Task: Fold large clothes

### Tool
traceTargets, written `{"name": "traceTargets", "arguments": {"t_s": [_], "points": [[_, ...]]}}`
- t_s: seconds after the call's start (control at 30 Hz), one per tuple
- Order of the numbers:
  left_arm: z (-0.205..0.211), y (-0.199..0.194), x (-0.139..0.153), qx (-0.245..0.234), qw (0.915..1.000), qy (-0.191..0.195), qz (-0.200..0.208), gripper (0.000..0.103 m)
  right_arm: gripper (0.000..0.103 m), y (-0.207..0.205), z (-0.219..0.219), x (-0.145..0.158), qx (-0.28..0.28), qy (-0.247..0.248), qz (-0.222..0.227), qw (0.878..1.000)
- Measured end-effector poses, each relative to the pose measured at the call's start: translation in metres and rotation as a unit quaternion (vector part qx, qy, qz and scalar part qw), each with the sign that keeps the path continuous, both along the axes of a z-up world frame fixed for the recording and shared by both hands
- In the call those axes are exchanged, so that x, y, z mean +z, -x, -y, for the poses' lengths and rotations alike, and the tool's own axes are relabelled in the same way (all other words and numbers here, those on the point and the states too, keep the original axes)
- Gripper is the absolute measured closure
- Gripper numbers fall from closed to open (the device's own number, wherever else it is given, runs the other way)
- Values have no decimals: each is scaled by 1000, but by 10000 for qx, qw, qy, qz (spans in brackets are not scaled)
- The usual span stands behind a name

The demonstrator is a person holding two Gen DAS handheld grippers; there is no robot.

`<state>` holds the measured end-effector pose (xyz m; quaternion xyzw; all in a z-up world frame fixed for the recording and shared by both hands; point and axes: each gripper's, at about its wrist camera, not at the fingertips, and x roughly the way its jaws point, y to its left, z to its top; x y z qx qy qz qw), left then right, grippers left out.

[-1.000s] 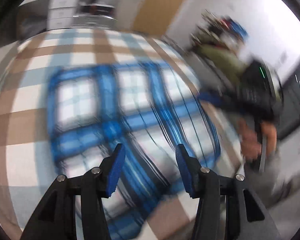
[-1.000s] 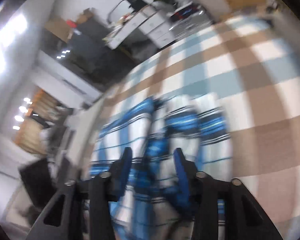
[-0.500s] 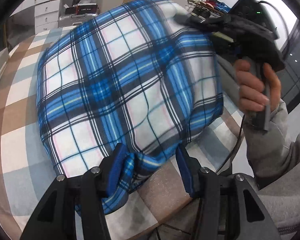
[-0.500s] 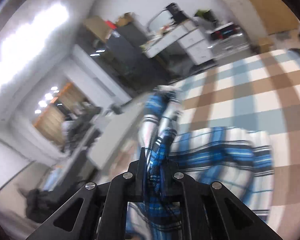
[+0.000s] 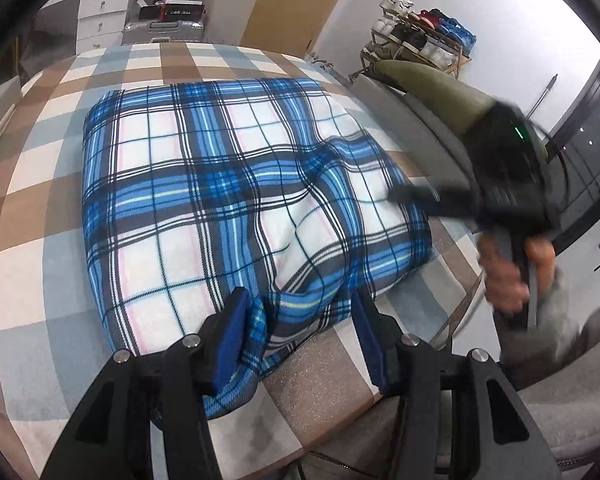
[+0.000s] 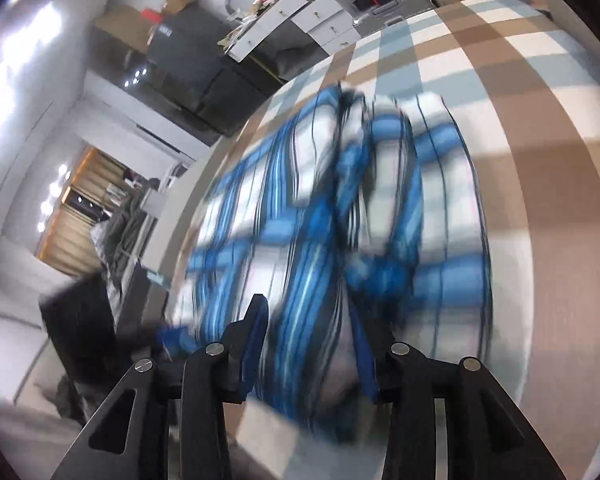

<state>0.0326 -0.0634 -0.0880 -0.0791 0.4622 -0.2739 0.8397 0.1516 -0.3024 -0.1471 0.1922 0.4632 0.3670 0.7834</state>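
A blue and white plaid garment [image 5: 228, 208] lies folded in a thick rectangle on the checked bed cover [image 5: 32, 216]. My left gripper [image 5: 300, 336] is open at the garment's near edge, with a fold of cloth bulging between its fingers. My right gripper [image 5: 416, 196] shows in the left wrist view at the garment's right edge, held by a hand. In the blurred right wrist view the right gripper [image 6: 312, 344] is open over the plaid cloth [image 6: 340, 216].
White drawers [image 5: 100, 16] and a silver suitcase [image 5: 164, 32] stand beyond the bed's far end. A green chair [image 5: 432, 88] and a cluttered rack [image 5: 424, 44] stand to the right. The bed's near edge [image 5: 332, 432] is just below my left gripper.
The right gripper held the cloth raised half a second ago; now its jaws have opened and the garment lies flat on the bed. The left gripper stays open at the near edge.
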Motion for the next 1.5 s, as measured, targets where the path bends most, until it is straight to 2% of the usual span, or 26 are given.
{"name": "traceTargets", "arguments": {"t_s": [0.07,0.1,0.13,0.2,0.27,0.33,0.4,0.43,0.5,0.57,0.63,0.67,0.73,0.8,0.87,0.93,1.1,1.13,1.23,1.27,1.33,1.37,1.5], "points": [[-1,1,6,-14,9999,53,103,57,63,13,0,-3,-63,264,165,9995],[-4,0,9,-11,9998,93,182,57,75,17,0,-3,-92,367,248,9990],[-7,-2,14,12,9994,164,290,57,100,19,-3,-2,-60,434,311,9986],[-15,-9,18,125,9989,178,412,57,100,26,-7,10,38,496,569,9971],[-19,-16,13,303,9987,-120,381,56,101,33,-6,39,148,149,1144,9932],[-17,-19,3,233,9988,-323,280,56,101,41,11,62,49,-97,1470,9891],[-12,-16,-1,25,9989,-364,308,56,101,35,13,56,-113,237,1437,9893],[-7,-14,-3,-49,9983,-477,326,56,101,28,12,43,-227,625,1267,9897],[-3,-10,-5,-146,9976,-590,340,57,101,17,12,17,-319,961,772,9919],[-4,-6,-4,-138,9972,-649,332,56,95,8,13,-1,-508,1238,415,9901],[-6,-4,-1,-89,9972,-657,333,56,85,13,18,2,-715,1262,477,9883],[-6,-3,0,-41,9972,-669,324,55,83,17,21,6,-772,1230,517,9880],[-2,0,1,-19,9971,-685,320,46,79,21,28,13,-834,1222,612,9871],[3,2,1,55,9963,-789,337,45,75,25,33,17,-797,1082,692,9885],[5,1,2,155,9958,-843,334,45,66,31,37,21,-800,1013,761,9887],[5,0,4,213,9956,-844,335,45,51,23,33,25,-797,984,748,9891],[0,1,11,429,9951,-809,369,42,29,13,26,26,-894,918,702,9893],[-3,2,14,508,9950,-763,398,37,25,12,28,27,-933,900,716,9890],[-21,1,20,810,9951,-367,438,22,20,5,35,24,-1090,963,671,9871],[-34,-1,21,1021,9938,-115,412,20,20,3,38,23,-1123,944,632,9872],[-51,-6,18,1373,9901,141,271,20,18,-7,45,18,-1234,851,428,9878],[-64,-12,12,1626,9862,300,79,20,18,-13,48,14,-1242,771,287,9888],[-87,-29,-12,2105,9738,702,-495,20,18,-34,47,2,-1152,600,24,9915]]}}
